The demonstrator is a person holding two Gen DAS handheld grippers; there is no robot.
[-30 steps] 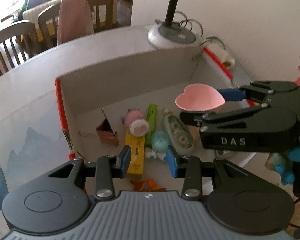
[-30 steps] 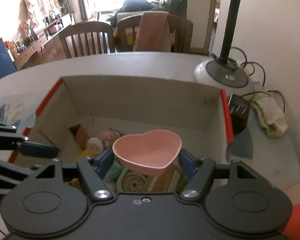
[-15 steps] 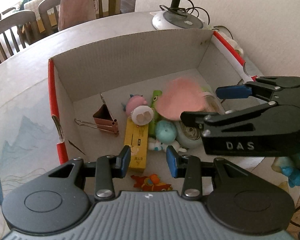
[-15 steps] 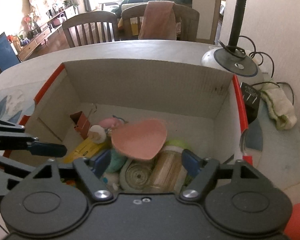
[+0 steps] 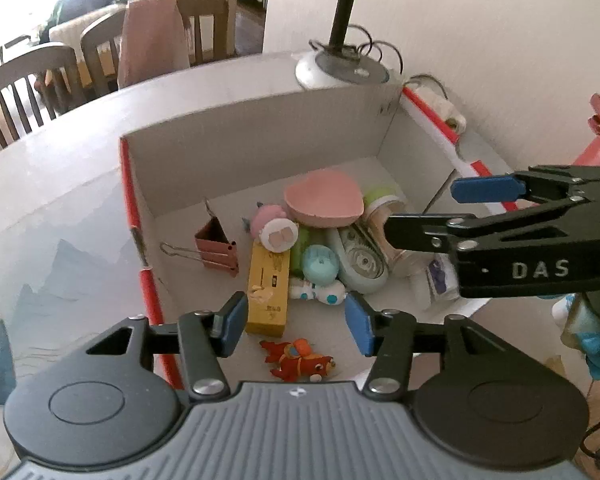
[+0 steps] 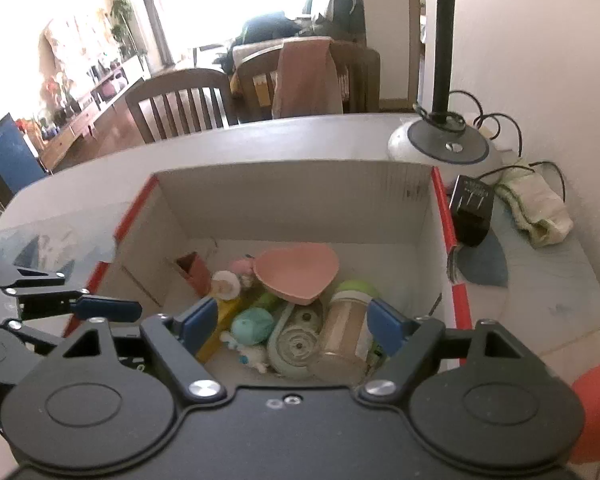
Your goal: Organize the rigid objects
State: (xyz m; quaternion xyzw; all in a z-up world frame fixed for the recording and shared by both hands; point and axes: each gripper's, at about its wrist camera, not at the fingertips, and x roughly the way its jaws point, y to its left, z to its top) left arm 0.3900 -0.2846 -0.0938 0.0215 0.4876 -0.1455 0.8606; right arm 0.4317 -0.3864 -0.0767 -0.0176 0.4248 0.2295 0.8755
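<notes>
A pink heart-shaped bowl [image 5: 322, 200] [image 6: 296, 272] rests rim up on a pile of small things inside a cardboard box with red edges [image 5: 260, 152] [image 6: 292, 196]. My right gripper [image 6: 291, 320] hangs over the box's near right side, jaws opening, with nothing between them. Over the near left corner is my left gripper [image 5: 296, 322], its jaws also opening and empty. The pile holds a yellow box [image 5: 268, 292], a teal ball [image 5: 319, 264], a correction tape [image 5: 360, 258] and a green-lidded jar [image 6: 348, 332]. A binder clip [image 5: 216, 246] lies apart on the left. A red fish toy [image 5: 298, 362] lies just under the left fingertips.
A lamp base [image 6: 440, 146] with cables stands behind the box. A black adapter [image 6: 470, 210] and a folded cloth [image 6: 540, 212] lie to its right near the wall. Wooden chairs [image 6: 180, 108] stand past the table's far edge. A blue-and-white figure [image 5: 588, 328] sits at the right.
The right gripper let go of the pink heart bowl, which dropped onto the pile in the box. The right gripper has lifted a little. The left jaws have spread wider.
</notes>
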